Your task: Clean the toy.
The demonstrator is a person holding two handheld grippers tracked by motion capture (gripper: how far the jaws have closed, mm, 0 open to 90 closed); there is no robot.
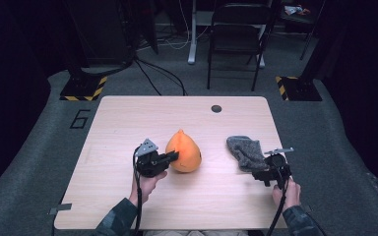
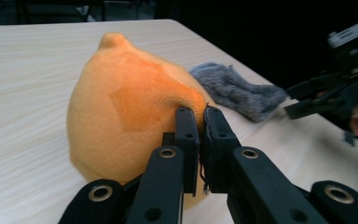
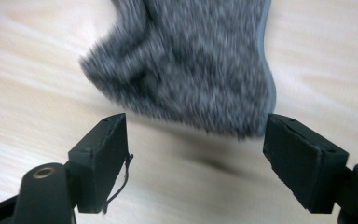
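Observation:
An orange pear-shaped plush (image 1: 183,151) (image 2: 130,98) stands at the middle of the wooden table (image 1: 128,118). My left gripper (image 1: 174,156) (image 2: 201,114) is shut on a pinch of its fabric at the lower side. To the right lies a grey furry cloth (image 1: 245,151) (image 2: 235,91) (image 3: 191,60). Just short of the cloth's near edge, my right gripper (image 1: 260,172) (image 3: 196,128) (image 2: 307,100) is open; its jaws stand wide on either side of the cloth's tip without touching it.
A small dark round hole (image 1: 216,108) sits near the table's far edge. Beyond the table, on the grey floor, stand a folding chair (image 1: 236,34) and yellow-black striped stand bases (image 1: 83,88), among cables. The table's right edge is close to my right hand.

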